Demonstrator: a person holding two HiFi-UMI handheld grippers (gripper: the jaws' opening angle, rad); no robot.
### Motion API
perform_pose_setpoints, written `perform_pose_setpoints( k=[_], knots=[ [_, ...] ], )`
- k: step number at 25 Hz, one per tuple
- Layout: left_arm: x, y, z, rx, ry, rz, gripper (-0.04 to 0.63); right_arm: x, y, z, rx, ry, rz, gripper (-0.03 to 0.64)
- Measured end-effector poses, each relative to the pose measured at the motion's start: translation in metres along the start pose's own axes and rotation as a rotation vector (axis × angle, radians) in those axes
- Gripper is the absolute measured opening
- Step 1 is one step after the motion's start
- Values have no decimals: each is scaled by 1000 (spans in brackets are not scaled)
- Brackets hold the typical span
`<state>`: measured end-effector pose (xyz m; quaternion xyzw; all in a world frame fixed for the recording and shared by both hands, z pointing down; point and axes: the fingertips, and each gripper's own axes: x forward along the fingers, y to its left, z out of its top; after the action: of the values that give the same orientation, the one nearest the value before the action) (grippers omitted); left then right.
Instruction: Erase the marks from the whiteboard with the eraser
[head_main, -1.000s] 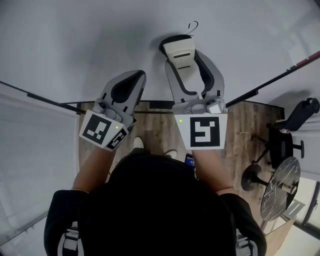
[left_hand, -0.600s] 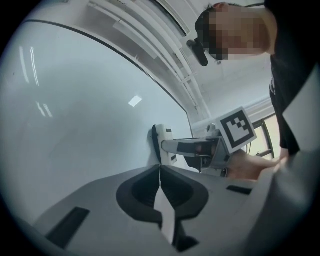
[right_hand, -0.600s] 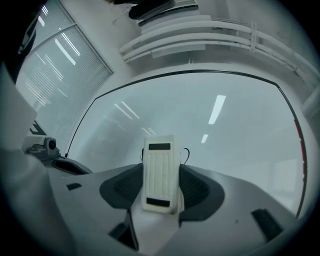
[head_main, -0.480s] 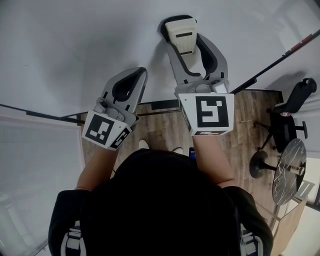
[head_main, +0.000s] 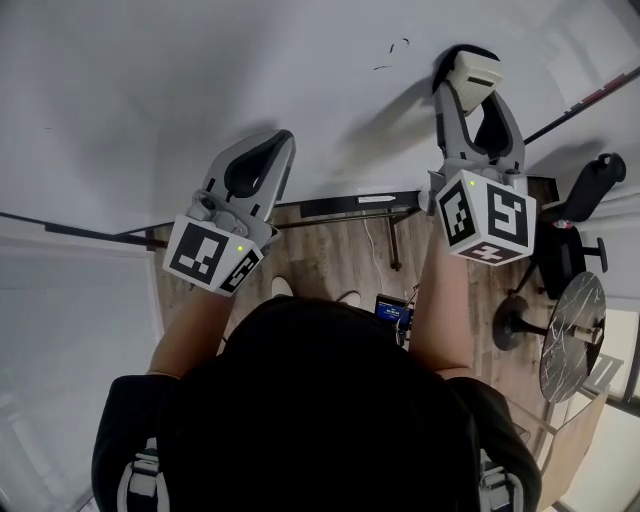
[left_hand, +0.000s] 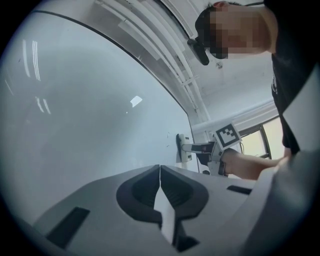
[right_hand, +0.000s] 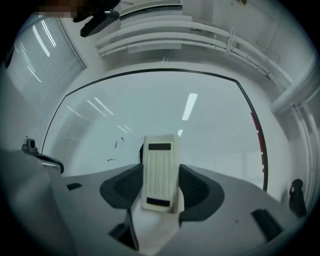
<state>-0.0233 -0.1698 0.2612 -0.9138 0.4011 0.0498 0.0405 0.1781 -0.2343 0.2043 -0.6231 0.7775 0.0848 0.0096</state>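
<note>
The whiteboard (head_main: 150, 90) fills the top of the head view. A few small black marks (head_main: 392, 50) remain on it, left of the eraser; they show again as black marks (right_hand: 118, 144) in the right gripper view. My right gripper (head_main: 470, 75) is shut on the cream eraser (head_main: 475, 70), pressed to the board at upper right. The eraser (right_hand: 160, 170) stands ribbed and upright between the jaws. My left gripper (head_main: 262, 160) is shut and empty, held near the board lower down to the left; its left gripper (left_hand: 159, 172) jaws meet.
A black frame edge (head_main: 590, 100) runs along the board's right side. Below lie a wood floor (head_main: 330, 260), an office chair (head_main: 580, 240) and a round table (head_main: 570, 340) at right. A red strip (right_hand: 256, 130) marks the board's right edge.
My right gripper has swept the eraser rightwards and up across the board, away from the small marks. The left gripper has stayed nearly still.
</note>
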Motion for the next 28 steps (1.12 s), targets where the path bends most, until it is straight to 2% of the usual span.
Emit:
perform_pose_setpoints(
  k=[7,10,13,16,23,25,28],
  knots=[
    [-3,4,4,7,4,1,6,-10,2,5,27,3,4,227],
    [-3,6,6,11,-1,2,6,-15,44,19,15,-24,102,226],
    [-3,5,11,8,-2,0,6,-14,102,34,-55,-46,222,227],
    [-7,5,11,5,-4,-4,6,-3,141,39,-115,-47,279,225],
    [-13,12,-1,-9,6,1,6,15,135,34,-121,-52,233,229],
    [-14,16,-3,-13,10,2,6,16,123,33,-139,-60,192,229],
    [-13,15,-2,-12,9,-1,6,14,91,32,-106,-49,132,229]
  ],
)
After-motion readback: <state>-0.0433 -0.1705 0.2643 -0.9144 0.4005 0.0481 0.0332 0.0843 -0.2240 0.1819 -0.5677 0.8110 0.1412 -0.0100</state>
